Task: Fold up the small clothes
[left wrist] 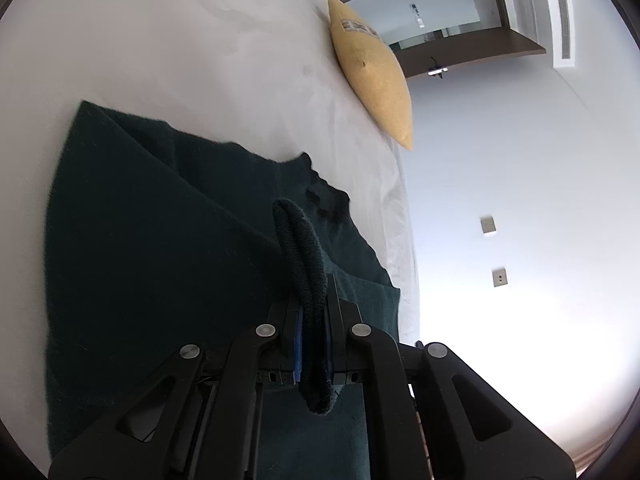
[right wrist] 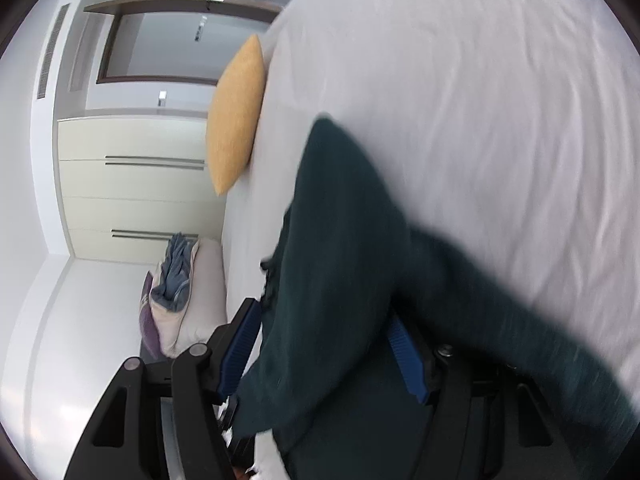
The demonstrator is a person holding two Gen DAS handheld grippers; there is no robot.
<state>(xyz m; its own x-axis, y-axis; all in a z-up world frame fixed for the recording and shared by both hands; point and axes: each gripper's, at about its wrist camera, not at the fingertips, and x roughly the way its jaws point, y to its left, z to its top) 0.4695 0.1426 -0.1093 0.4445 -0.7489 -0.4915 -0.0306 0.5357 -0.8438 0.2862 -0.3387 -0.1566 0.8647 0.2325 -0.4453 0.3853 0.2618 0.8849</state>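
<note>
Garment: dark green knit piece [left wrist: 160, 240] spread on the white bed sheet [left wrist: 180, 52]; the near part is doubled over itself, with a diagonal fold line running across it in the left wrist view.
Garment edge: a thick ribbed hem [left wrist: 304, 256] stands up out of the cloth as a doubled loop, rising away from the left gripper.
Left gripper [left wrist: 313, 344]: jaws narrow, blue pads pressed against both sides of the ribbed hem; cloth bulges out below the pads.
Right gripper [right wrist: 324, 356]: jaws spread wide, blue pads [right wrist: 406, 356] well apart; the green fabric [right wrist: 340, 260] drapes between and over them. Whether either pad touches the cloth I cannot tell; that view is blurred.
Garment in right view: a long dark band runs from the gripper up onto the sheet [right wrist: 480, 100], another arm of cloth trailing toward the lower right.
Bed surroundings: yellow cushion [left wrist: 372, 68] at the far edge of the sheet, upright against it.
Beside bed: pale pillow with blue and purple cloth piled on it [right wrist: 176, 276], near the right gripper's left finger.
Background: cream drawer fronts with bar handles [right wrist: 136, 184], dark-framed doorway [left wrist: 440, 12], two wall plates [left wrist: 494, 252].
</note>
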